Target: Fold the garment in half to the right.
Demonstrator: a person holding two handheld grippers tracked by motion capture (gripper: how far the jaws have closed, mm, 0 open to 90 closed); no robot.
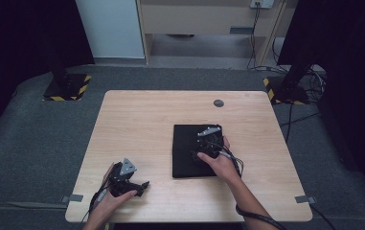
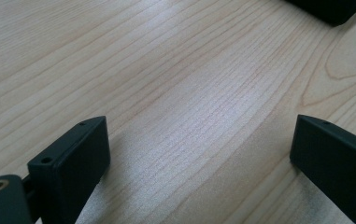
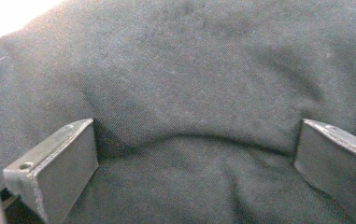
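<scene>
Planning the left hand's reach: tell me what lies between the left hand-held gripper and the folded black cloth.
Bare light wooden tabletop, nothing else. The high view shows the left hand-held gripper apart from the folded black cloth; the left gripper view shows plain wood.

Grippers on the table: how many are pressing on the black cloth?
1: the right gripper, jaws open, presses on the black cloth mid-table. The left gripper sits open over bare wood near the front edge.

Black cloth (image 1: 186, 151) on a pale wood-grain table (image 1: 137, 120).
</scene>
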